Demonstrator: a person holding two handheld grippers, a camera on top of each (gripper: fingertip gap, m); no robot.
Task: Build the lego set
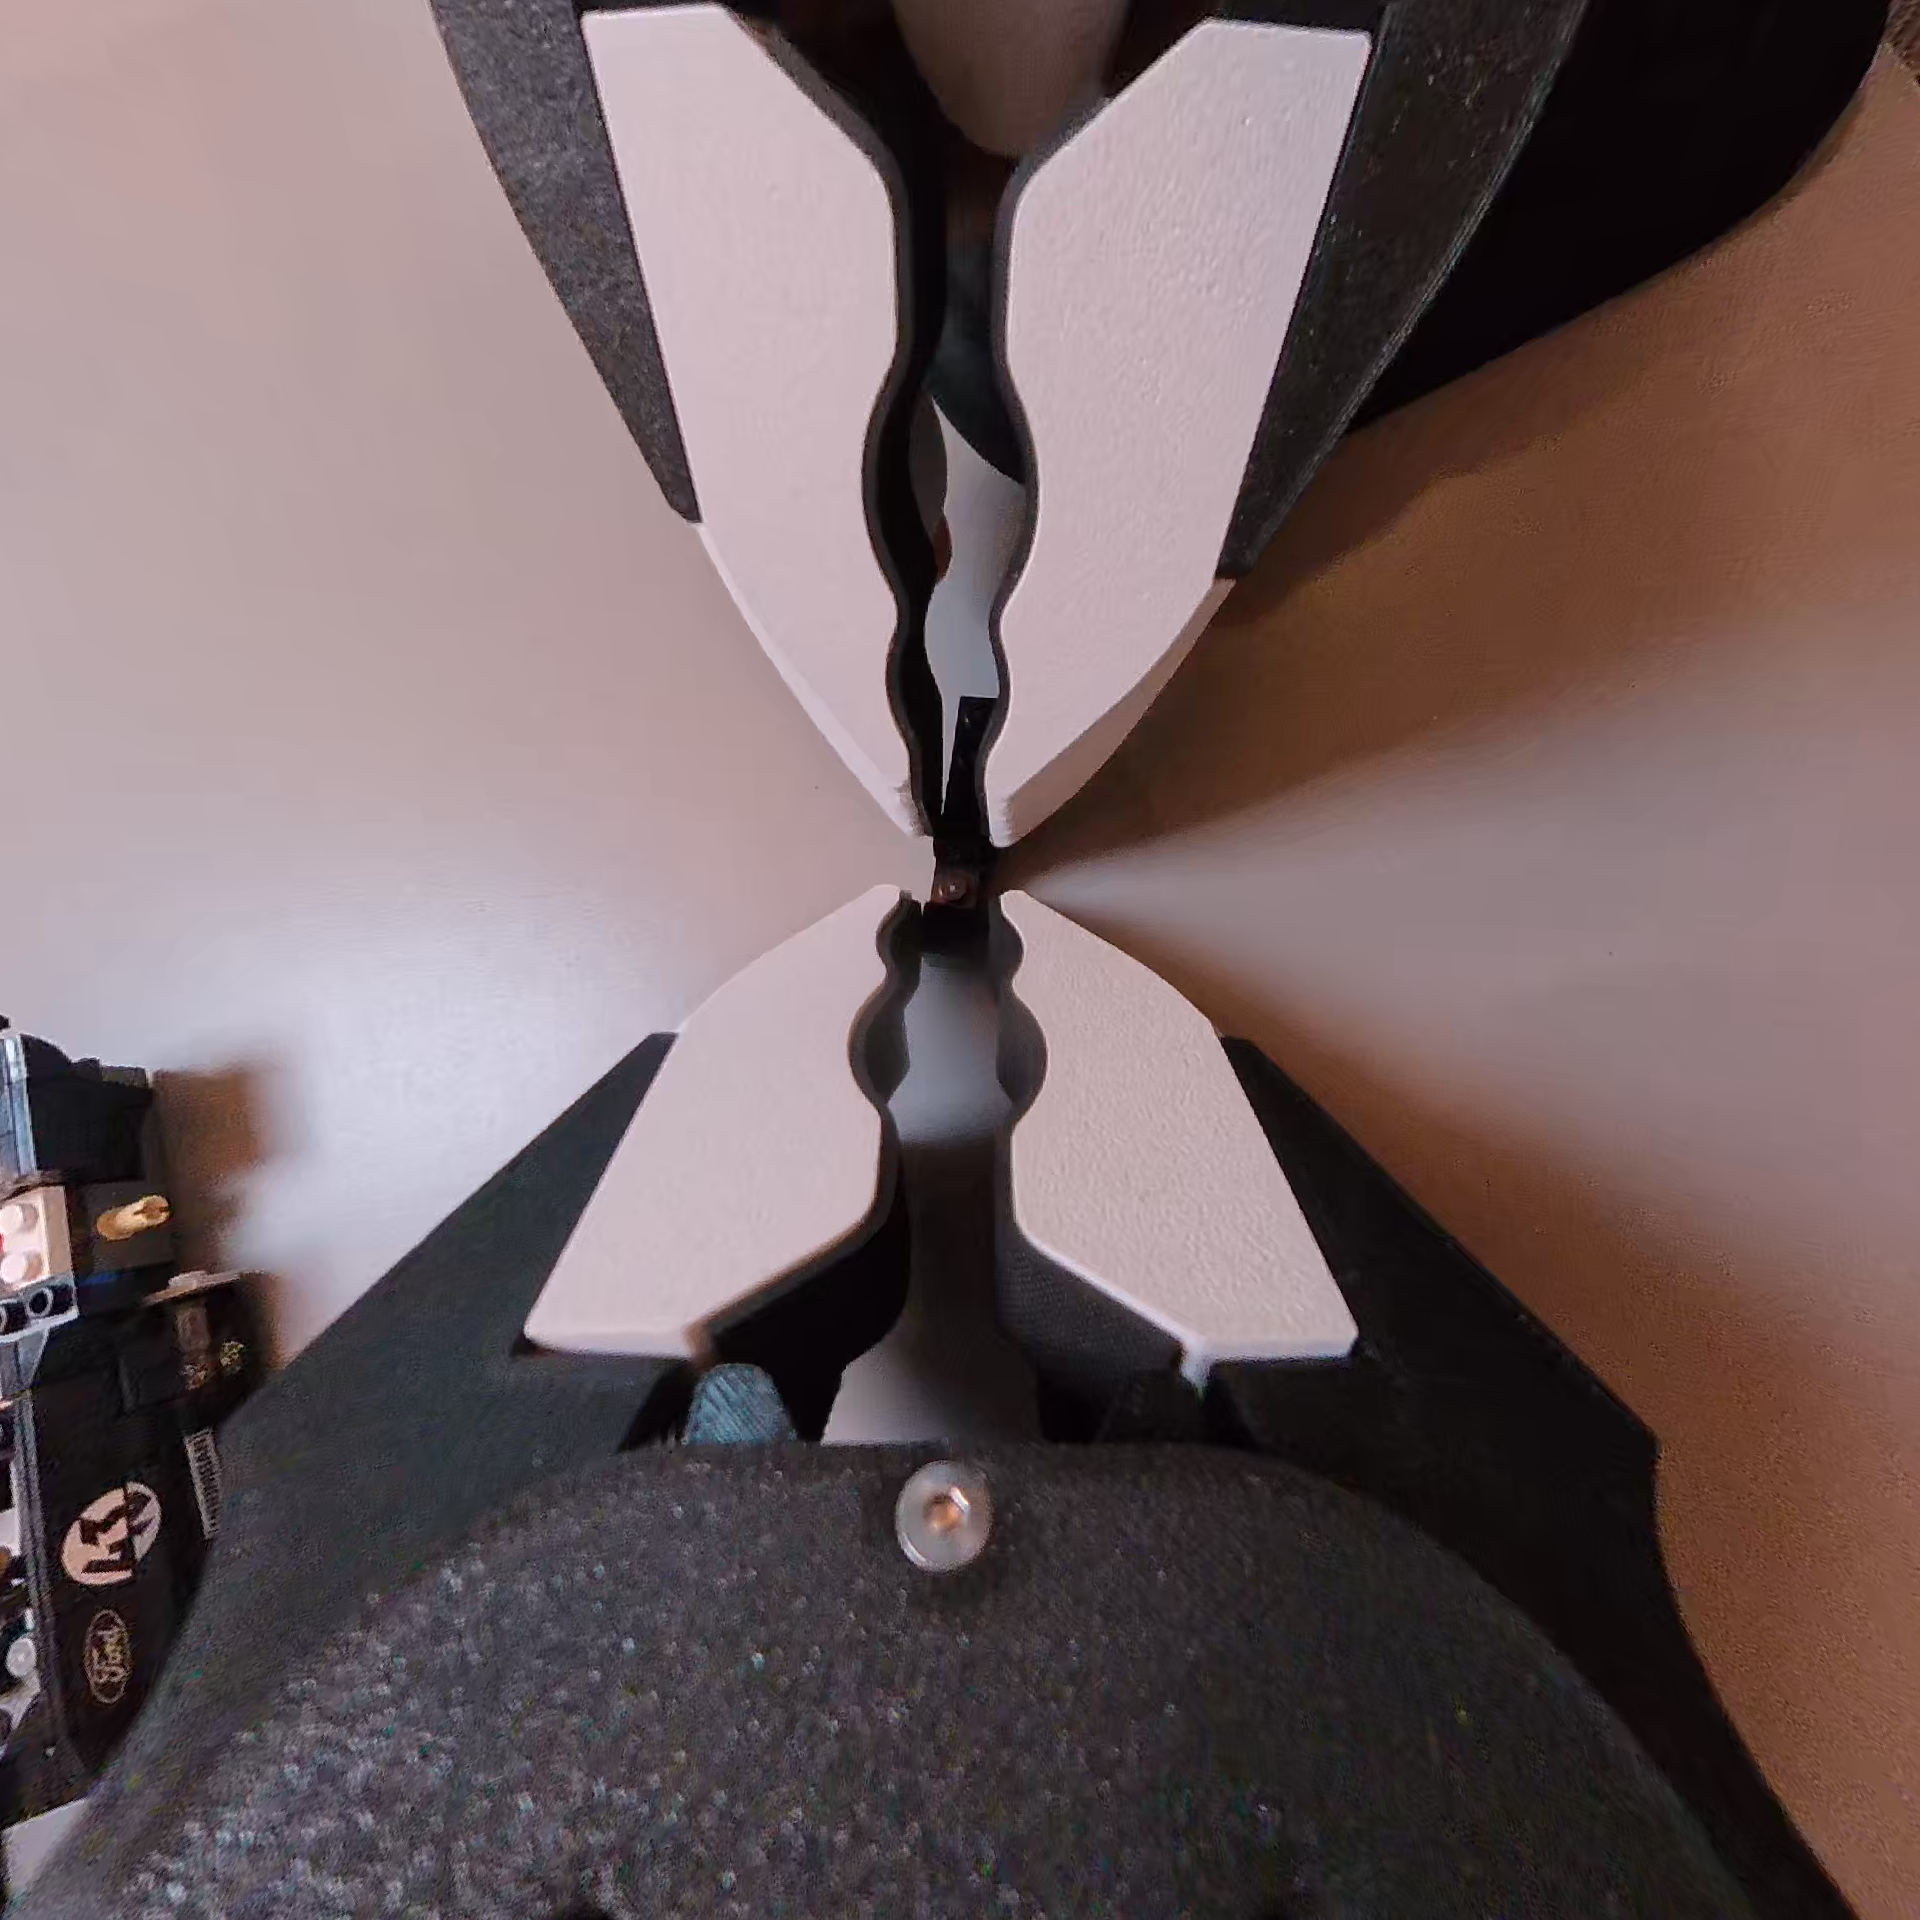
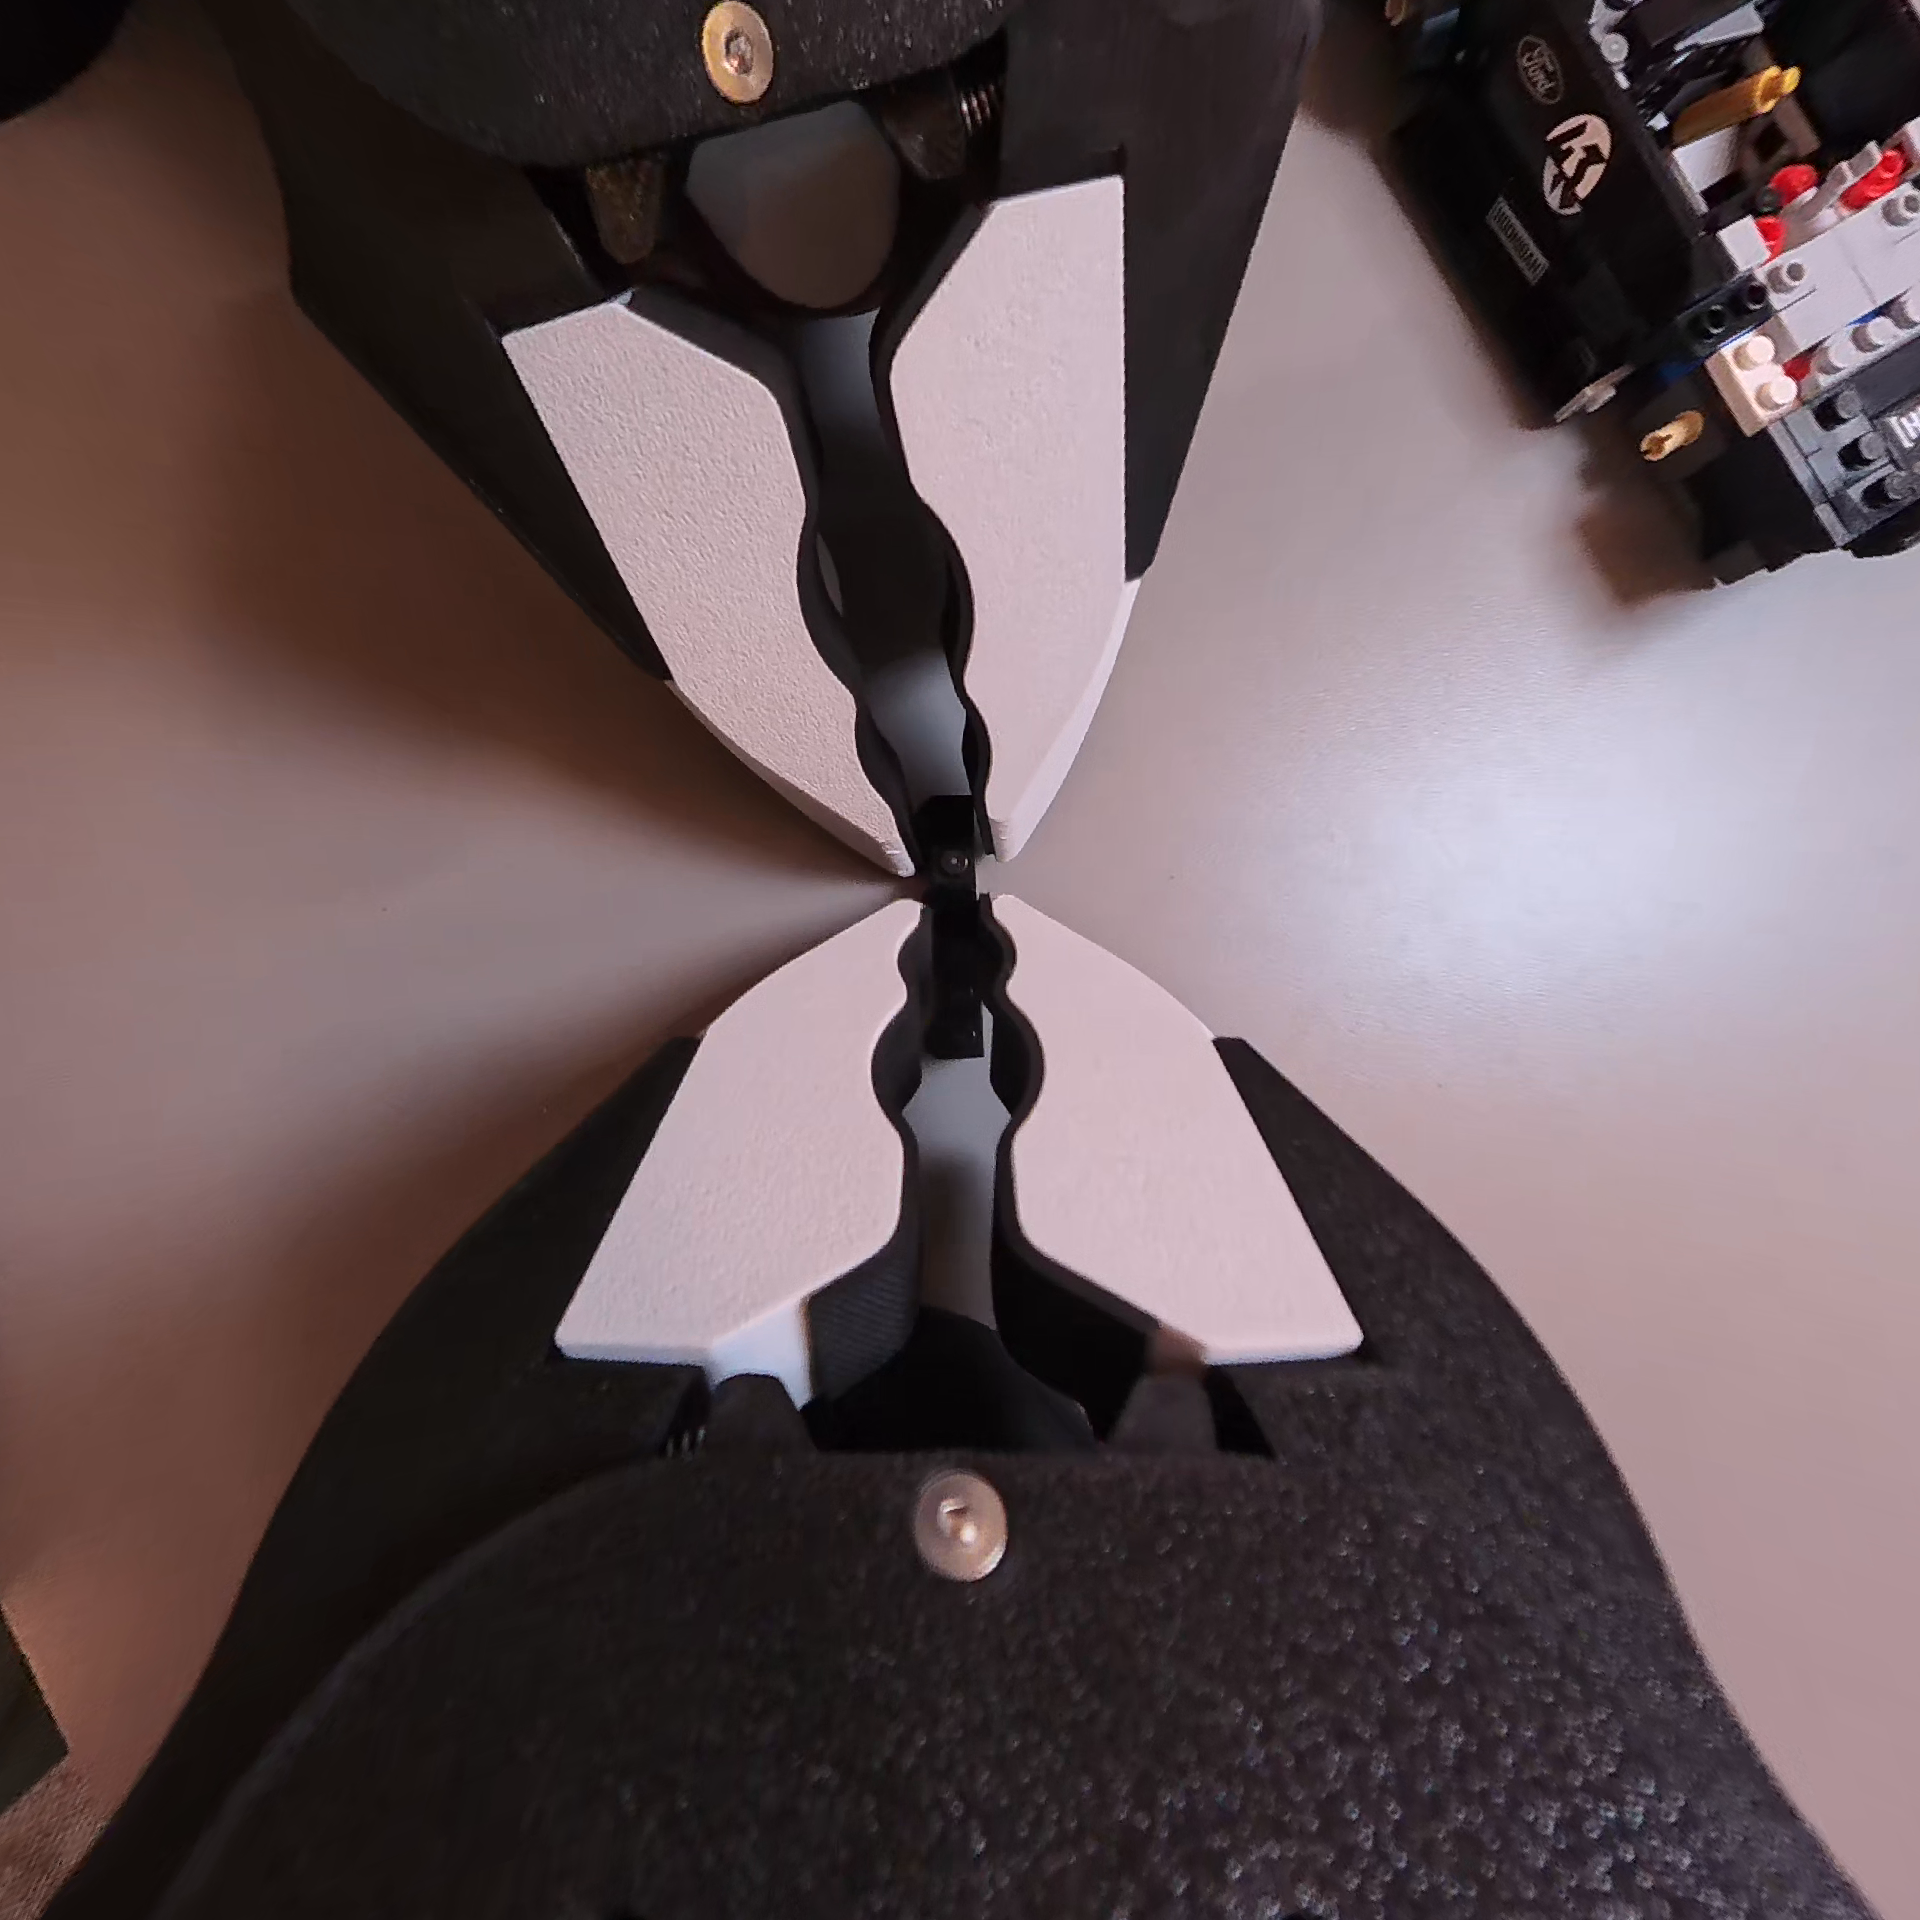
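Left wrist view: the left gripper (image 1: pixel 956 902) and right gripper (image 1: pixel 956 831) meet tip to tip over a pale table (image 1: pixel 364 623); each is nipped narrowly onto a small black lego piece (image 1: pixel 954 885), or perhaps two being joined, I cannot tell which; its long axis seems to run along both fingers' line. Both hands look equally near, poised level, nose to nose. Farther off, well apart at the left edge, sits the part-built black lego model (image 1: pixel 73 1351).
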